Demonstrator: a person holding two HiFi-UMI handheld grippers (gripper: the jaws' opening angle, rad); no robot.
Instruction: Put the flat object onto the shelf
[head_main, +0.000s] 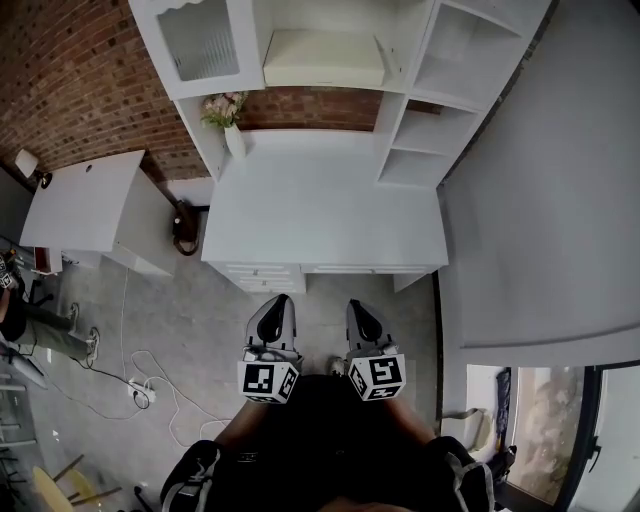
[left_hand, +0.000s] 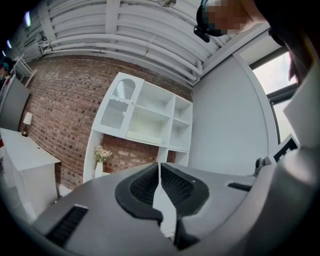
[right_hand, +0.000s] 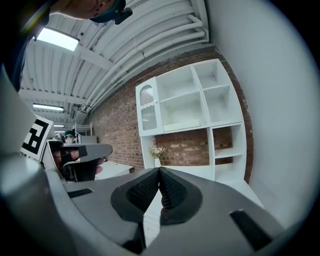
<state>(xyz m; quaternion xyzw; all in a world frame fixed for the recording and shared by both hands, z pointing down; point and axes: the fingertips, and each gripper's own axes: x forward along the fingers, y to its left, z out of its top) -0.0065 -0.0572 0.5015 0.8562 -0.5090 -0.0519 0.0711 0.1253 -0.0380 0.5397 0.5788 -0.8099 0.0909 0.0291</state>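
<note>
Left gripper view shows left gripper (left_hand: 160, 169) jaws together, empty; right gripper (right_hand: 159, 171) likewise.

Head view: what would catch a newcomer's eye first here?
The white shelf unit against the red brick wall stands out, rising over a white desk, with a pale flat slab lying in its upper middle compartment. A vase of flowers stands at the desk's back left. Low in the frame, the left gripper and right gripper sit side by side, both shut and empty.
</note>
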